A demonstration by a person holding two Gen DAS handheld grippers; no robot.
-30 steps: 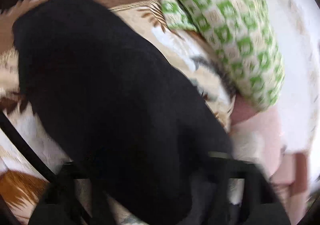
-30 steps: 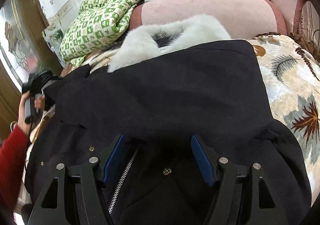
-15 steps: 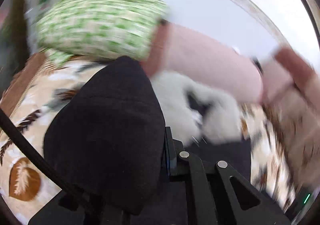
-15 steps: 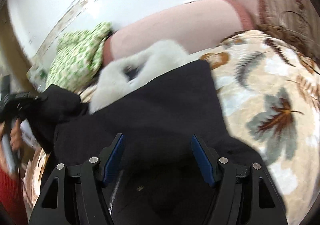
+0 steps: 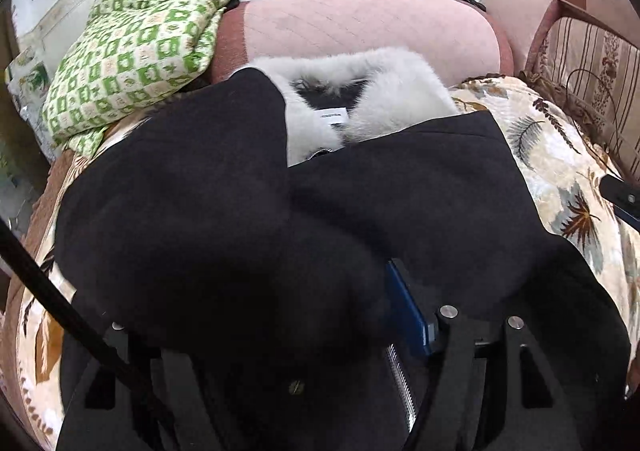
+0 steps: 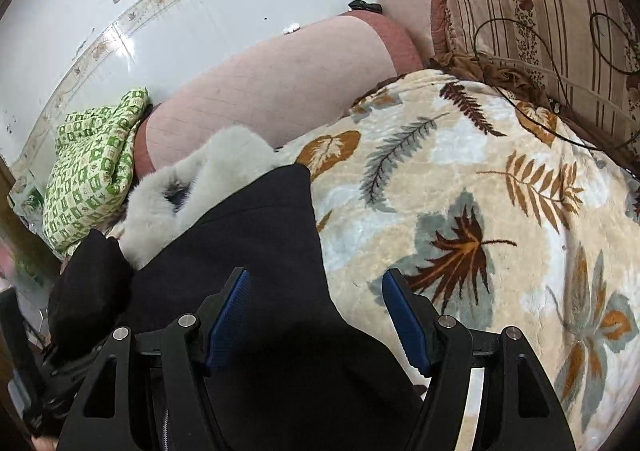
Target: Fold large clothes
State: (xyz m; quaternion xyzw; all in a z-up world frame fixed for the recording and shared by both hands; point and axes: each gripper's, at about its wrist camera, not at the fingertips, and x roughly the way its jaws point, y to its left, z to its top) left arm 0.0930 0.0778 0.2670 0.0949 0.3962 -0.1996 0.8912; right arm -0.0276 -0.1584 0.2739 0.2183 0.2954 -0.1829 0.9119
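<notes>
A black coat (image 5: pixel 400 187) with a white fur collar (image 5: pixel 360 91) lies on a leaf-patterned blanket (image 5: pixel 568 171). It also shows in the right wrist view (image 6: pixel 260 251), with its collar (image 6: pixel 192 187) at the far end. One black sleeve (image 5: pixel 192 219) is draped over my left gripper (image 5: pixel 312 315); it hides the left finger, so only the right blue pad (image 5: pixel 406 311) shows. My right gripper (image 6: pixel 316 315) is open and empty, above the coat's right edge, with the blanket (image 6: pixel 480 191) under its right finger.
A green patterned cushion (image 5: pixel 132 51) sits at the back left against a pink sofa bolster (image 5: pixel 360 27). A striped cushion (image 6: pixel 540 19) with a thin black cable over it lies to the right. A white wall is behind.
My left gripper has swung the sleeve inward over the coat body. My right gripper has moved right, off the coat's middle to its right edge.
</notes>
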